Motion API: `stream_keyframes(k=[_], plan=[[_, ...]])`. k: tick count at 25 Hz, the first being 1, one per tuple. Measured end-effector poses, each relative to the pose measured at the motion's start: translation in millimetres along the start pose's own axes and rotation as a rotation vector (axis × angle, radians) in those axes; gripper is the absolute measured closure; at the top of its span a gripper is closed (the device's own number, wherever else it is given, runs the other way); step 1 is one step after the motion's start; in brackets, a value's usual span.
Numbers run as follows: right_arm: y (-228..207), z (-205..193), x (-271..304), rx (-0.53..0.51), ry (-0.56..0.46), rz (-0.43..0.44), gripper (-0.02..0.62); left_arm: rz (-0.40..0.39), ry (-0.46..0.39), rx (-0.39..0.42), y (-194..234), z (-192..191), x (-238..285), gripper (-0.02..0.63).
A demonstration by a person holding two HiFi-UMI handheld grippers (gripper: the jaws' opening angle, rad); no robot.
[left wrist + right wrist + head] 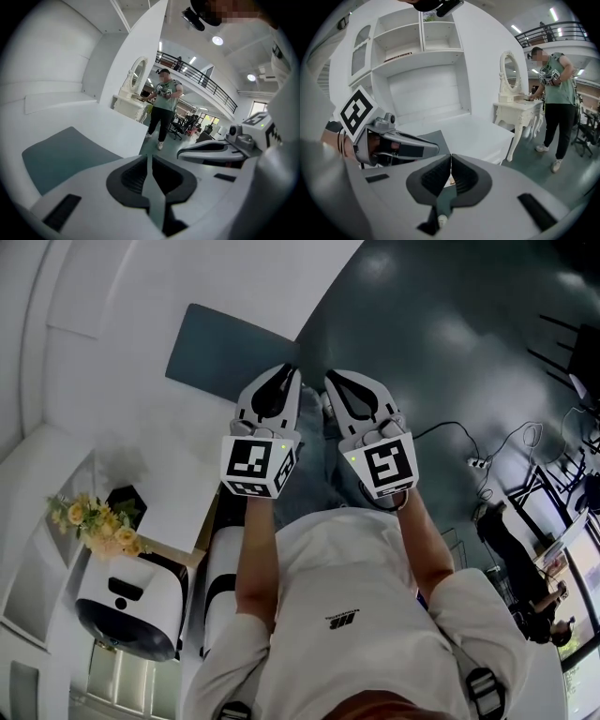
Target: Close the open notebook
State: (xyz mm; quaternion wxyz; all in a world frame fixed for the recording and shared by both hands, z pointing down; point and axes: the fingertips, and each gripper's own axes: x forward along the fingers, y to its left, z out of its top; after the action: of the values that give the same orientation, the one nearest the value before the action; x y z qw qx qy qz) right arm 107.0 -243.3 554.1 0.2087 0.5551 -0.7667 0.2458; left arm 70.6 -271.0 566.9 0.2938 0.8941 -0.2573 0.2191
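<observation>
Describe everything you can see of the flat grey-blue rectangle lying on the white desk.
The grey-blue rectangle lies flat on the white desk, one corner near the desk's edge by the dark floor. It looks thin, plain and matt, with no print, pages or spine showing, so whether it is a closed notebook or a mat cannot be told. Nothing rests on it. The left tool, jaws together, hangs beside it without gripping it.

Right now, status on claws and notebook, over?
Left claw shut, empty. Right claw shut, empty. No open notebook seen; flat grey-blue pad on white desk. Nothing blocking.
</observation>
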Motion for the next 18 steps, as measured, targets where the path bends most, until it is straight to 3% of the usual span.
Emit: stream_keyframes(k=[10, 18], plan=[[-9.7, 8.8, -2.0, 0.016, -0.026, -0.011, 0.598, 0.009, 0.027, 0.034, -2.3, 0.2, 5.1, 0.606], [-11.7, 25.6, -15.8, 0.009, -0.060, 0.018, 0.600, 0.036, -0.008, 0.072, -11.6, 18.5, -8.6, 0.606]])
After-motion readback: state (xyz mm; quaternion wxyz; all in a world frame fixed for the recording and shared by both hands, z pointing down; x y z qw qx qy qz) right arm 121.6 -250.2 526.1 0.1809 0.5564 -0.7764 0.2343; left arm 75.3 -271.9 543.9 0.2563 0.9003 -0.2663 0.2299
